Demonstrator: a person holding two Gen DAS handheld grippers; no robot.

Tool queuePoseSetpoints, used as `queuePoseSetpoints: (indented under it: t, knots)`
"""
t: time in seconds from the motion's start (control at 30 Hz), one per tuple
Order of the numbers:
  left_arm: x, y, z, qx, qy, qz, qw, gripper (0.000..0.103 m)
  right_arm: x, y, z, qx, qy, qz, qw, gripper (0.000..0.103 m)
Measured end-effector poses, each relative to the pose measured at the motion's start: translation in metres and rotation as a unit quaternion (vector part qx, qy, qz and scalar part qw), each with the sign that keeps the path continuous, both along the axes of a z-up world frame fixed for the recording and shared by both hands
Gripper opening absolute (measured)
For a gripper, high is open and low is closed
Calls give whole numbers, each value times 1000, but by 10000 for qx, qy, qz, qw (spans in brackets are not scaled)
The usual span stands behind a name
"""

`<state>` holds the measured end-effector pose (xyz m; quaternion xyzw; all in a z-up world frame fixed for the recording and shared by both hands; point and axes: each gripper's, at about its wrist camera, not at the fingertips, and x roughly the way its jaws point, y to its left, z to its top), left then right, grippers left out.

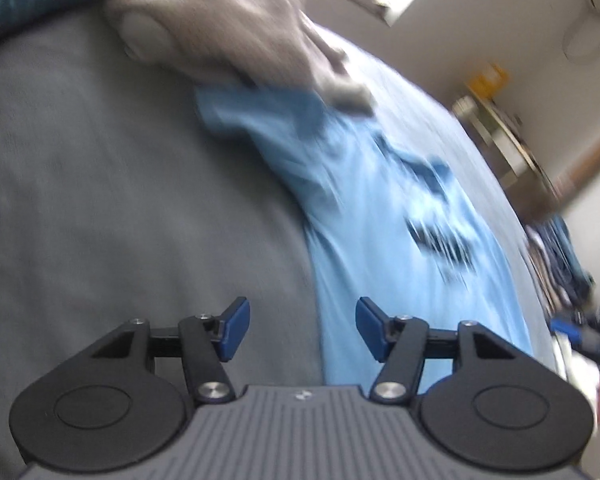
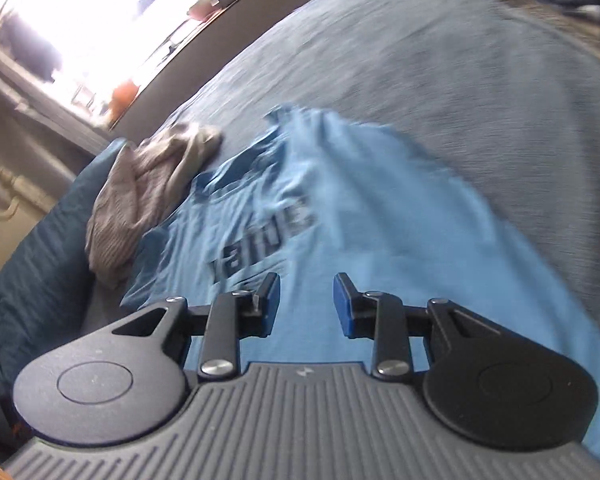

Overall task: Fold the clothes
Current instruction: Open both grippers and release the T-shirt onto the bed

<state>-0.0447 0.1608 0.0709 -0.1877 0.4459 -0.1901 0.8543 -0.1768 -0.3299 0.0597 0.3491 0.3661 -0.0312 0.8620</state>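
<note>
Left gripper point(image 1: 302, 328) above blue shirt point(image 1: 380, 216)

left gripper point(image 1: 302, 330), left wrist view: two black linkage arms carry blue pads point(image 1: 236, 328) that stand well apart, with nothing between them; the jaws are parted and empty. the tool points forward and downward, its ribbed grey body filling the lower edge of the view.

right gripper point(image 2: 306, 306), right wrist view: the same build, blue pads point(image 2: 343, 308) separated by a narrower gap than on the left, nothing clamped between them. the tool is tilted downward and rolled to one side. both views are motion-blurred. at the right edge of the left wrist view a blurred blue-and-black shape shows, too smeared to tell.
</note>
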Motion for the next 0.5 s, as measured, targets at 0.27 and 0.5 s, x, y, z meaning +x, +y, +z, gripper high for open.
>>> queuePoseSetpoints:
  t: [0.27, 0.5]
  knots:
    - [84, 25, -25, -379, -383, 1555, 9864, 62, 88, 83, -42, 202, -4, 970, 9951, 28]
    - [143, 33, -55, -728, -425, 1889, 9784, 56, 118, 112, -82, 395, 202, 1192, 9919, 28]
